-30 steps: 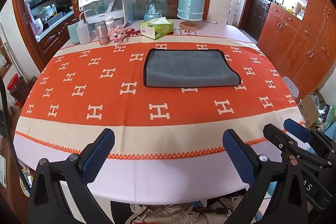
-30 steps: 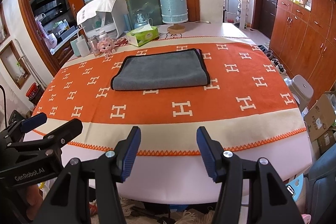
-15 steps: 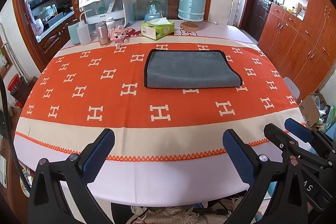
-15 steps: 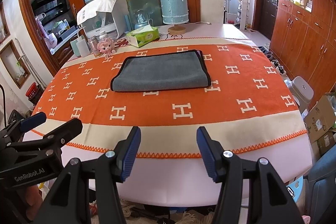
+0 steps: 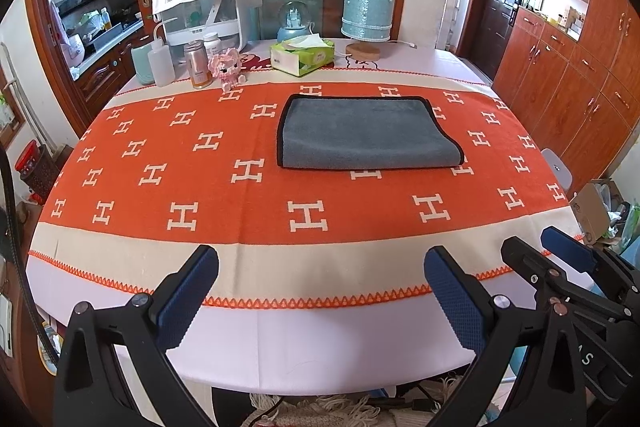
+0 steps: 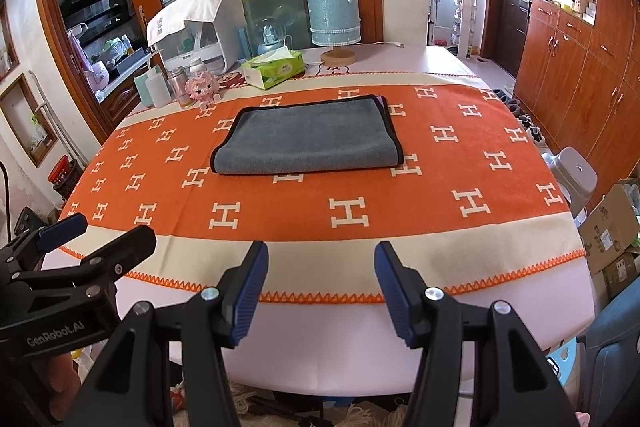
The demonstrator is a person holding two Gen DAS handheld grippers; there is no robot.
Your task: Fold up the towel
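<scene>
A grey towel (image 5: 366,133) with a black border lies folded flat on the orange patterned tablecloth (image 5: 240,199), far from both grippers; it also shows in the right wrist view (image 6: 308,137). My left gripper (image 5: 320,267) is open and empty, held over the table's near edge. My right gripper (image 6: 320,267) is open and empty, also at the near edge. The right gripper shows at the right of the left wrist view (image 5: 560,255), and the left gripper at the left of the right wrist view (image 6: 96,239).
At the back of the table stand a green tissue box (image 5: 302,55), a blue lamp (image 5: 370,11), a pink toy (image 5: 229,69), bottles (image 5: 160,61) and a white appliance (image 5: 208,9). A stool (image 6: 572,175) and cardboard boxes (image 6: 616,227) stand at the right.
Both views have drawn slightly back and down from the table; the towel looks a little farther away. Both grippers stay open and the towel has not moved.
</scene>
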